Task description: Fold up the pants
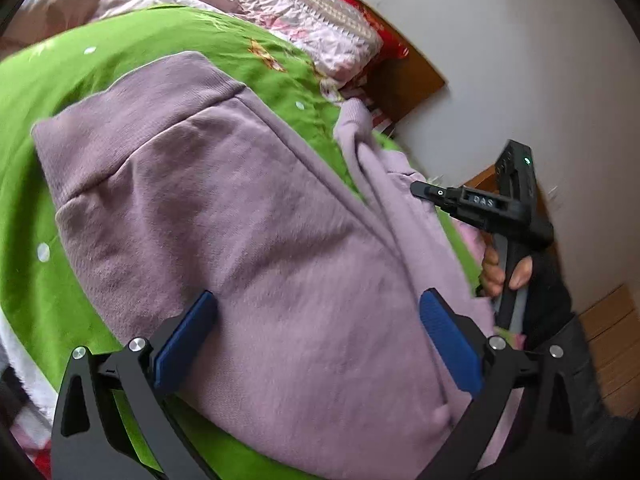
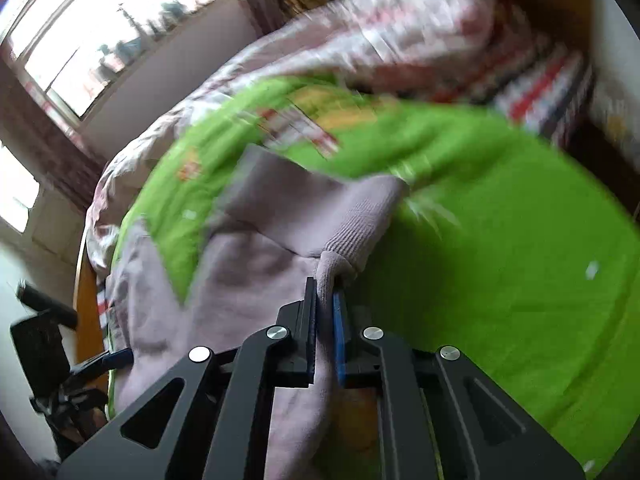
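Bright window (image 2: 80,40) daylight; right wrist view motion-blurred, edges fisheye-warped.

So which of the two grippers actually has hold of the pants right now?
The right gripper: its fingers are shut on the pants beside the ribbed cuff. The left gripper hangs open above them.

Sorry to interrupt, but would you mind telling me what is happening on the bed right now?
A person with a handheld gripper in each hand is folding lilac pants on a green bedspread. The right gripper is shut on a ribbed cuff of one leg, lifting that leg. The left gripper is open over the broad part of the pants, gripping nothing. A pink quilt is bunched beyond them.
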### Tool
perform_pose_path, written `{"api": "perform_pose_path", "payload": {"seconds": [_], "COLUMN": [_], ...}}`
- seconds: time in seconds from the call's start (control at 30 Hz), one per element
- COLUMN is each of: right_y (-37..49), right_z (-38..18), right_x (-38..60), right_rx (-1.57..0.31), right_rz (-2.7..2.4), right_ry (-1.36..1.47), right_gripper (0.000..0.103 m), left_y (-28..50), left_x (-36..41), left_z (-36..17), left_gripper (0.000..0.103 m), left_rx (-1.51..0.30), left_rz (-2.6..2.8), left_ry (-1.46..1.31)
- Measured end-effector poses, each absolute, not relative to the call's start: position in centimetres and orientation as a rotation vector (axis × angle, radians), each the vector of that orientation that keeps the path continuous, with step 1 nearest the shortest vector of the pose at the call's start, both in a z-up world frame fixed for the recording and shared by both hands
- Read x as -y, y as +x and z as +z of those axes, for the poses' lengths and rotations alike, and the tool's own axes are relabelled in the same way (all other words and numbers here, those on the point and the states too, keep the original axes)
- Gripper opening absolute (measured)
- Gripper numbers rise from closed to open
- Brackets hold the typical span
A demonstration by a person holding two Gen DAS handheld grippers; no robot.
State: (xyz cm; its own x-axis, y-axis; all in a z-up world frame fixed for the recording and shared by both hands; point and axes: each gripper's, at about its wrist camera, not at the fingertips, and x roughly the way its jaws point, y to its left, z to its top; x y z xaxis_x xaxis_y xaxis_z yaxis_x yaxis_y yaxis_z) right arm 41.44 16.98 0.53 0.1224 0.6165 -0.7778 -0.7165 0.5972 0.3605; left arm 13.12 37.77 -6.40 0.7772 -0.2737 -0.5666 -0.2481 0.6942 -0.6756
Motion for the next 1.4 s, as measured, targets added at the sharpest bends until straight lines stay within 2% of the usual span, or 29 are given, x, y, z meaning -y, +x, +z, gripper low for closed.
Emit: {"api": "perform_pose_path", "payload": {"seconds": [0.23, 0.33, 0.43, 0.5, 0.53, 0.63, 0.67, 0.73, 0.87, 1.0, 1.13, 1.23, 1.27, 1.37, 1.4], "right_y": [31.6, 26.7, 23.9, 23.5, 24.1, 27.1, 28.2, 30.7, 33.7, 34.9, 35.3, 35.8, 36.0, 36.3, 36.3], "right_z": [10.4, 9.6, 6.3, 5.3, 5.2, 5.8, 6.2, 6.2, 4.3, 2.1, 0.9, 0.1, -0.2, -0.5, -0.6], "right_x": [-23.8, -29.9, -34.0, -34.6, -34.3, -32.6, -31.7, -30.1, -28.5, -28.0, -28.6, -29.3, -29.7, -30.3, -30.2], "right_rx": [-0.818, -0.856, -0.974, -1.001, -1.000, -0.984, -0.941, -0.922, -0.942, -0.970, -0.996, -1.024, -1.038, -1.060, -1.063], "right_rz": [1.193, 1.323, 1.450, 1.478, 1.473, 1.433, 1.390, 1.312, 1.227, 1.228, 1.278, 1.322, 1.333, 1.369, 1.375], "right_ry": [-0.297, -0.406, -0.481, -0.449, -0.411, -0.293, -0.298, -0.306, -0.339, -0.375, -0.357, -0.328, -0.322, -0.276, -0.263], "right_gripper": [0.009, 0.009, 0.017, 0.058, 0.063, 0.060, 0.052, 0.046, 0.045, 0.045, 0.045, 0.045, 0.044, 0.034, 0.032], "left_y": [6.8, 4.9, 3.2, 1.3, 0.6, -1.5, -1.6, -0.4, 4.7, 10.1, 11.7, 12.0, 12.0, 11.9, 11.9], "left_x": [-40.8, -41.2, -41.8, -42.3, -42.5, -43.1, -43.0, -42.9, -41.2, -41.2, -42.1, -42.4, -42.4, -42.6, -42.6], "left_z": [-6.0, -5.8, -5.4, -5.3, -5.4, -5.5, -5.4, -4.6, -2.8, -4.1, -5.7, -6.0, -6.0, -5.6, -5.3], "left_gripper": [0.101, 0.101, 0.101, 0.101, 0.101, 0.100, 0.100, 0.098, 0.096, 0.079, 0.077, 0.070, 0.068, 0.050, 0.050], "left_rx": [-0.408, -0.388, -0.394, -0.407, -0.416, -0.430, -0.426, -0.404, -0.463, -0.565, -0.594, -0.605, -0.606, -0.608, -0.602], "left_rz": [0.115, 0.175, 0.245, 0.279, 0.290, 0.277, 0.254, 0.179, 0.097, 0.116, 0.157, 0.176, 0.180, 0.194, 0.187], "left_ry": [-1.057, -1.053, -1.017, -1.013, -1.011, -1.018, -1.027, -1.030, -0.913, -0.877, -0.903, -0.906, -0.913, -0.898, -0.903]}}
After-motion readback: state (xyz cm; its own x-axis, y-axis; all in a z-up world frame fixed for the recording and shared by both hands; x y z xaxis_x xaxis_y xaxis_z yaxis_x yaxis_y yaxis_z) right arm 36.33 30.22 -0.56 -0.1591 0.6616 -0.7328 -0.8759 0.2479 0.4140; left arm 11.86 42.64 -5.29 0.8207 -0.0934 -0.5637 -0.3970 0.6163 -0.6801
